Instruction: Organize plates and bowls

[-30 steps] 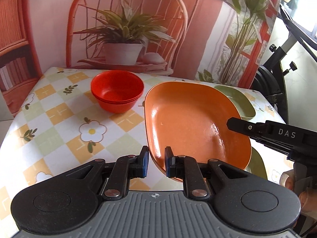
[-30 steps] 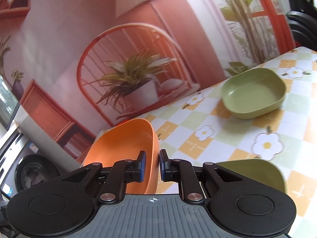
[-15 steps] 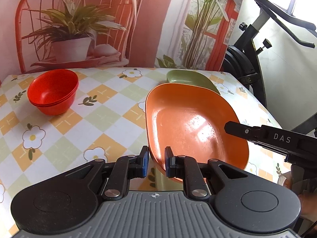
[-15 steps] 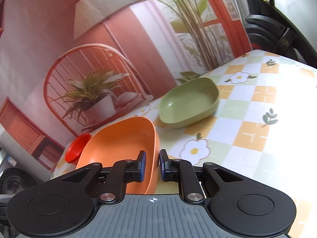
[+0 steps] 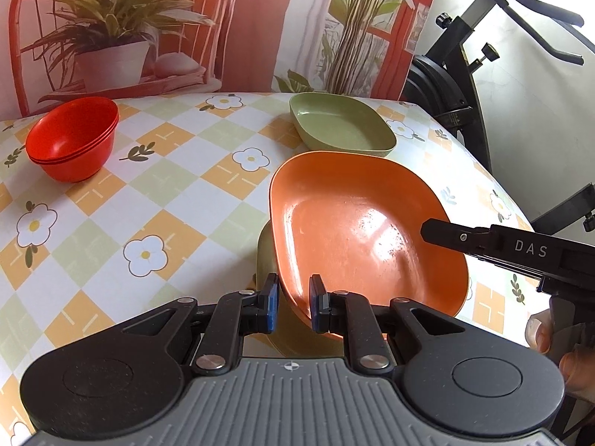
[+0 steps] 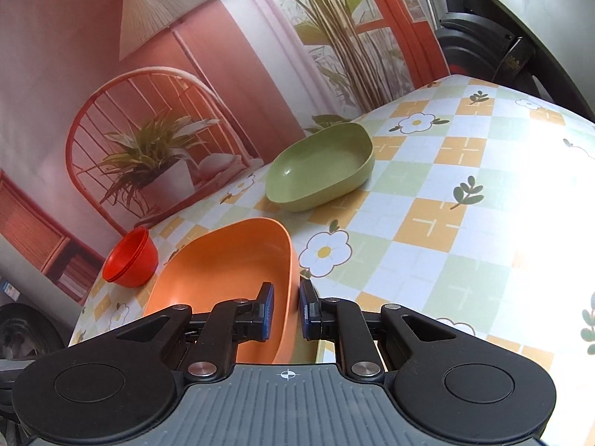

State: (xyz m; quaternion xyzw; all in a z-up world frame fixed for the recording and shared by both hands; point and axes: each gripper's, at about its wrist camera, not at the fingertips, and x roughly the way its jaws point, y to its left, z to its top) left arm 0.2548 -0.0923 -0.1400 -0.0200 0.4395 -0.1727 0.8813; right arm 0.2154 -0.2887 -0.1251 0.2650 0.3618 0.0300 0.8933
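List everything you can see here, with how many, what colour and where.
Orange plate: one, orange, near edge of the table, its rim between the fingers of both grippers, over a green dish.
Green plate: one, green, far side of the table.
Green dish: one, green, mostly hidden under the orange plate.
Red bowls: a nested stack, count unclear, red, far left.
Tablecloth: one, checked with flowers, covers the table.
Backdrop: one, printed plant and chair, behind the table.
Exercise bike: one, black, right of the table.
Left gripper: black, on the plate's near rim.
Right gripper: black, on the plate's right rim.
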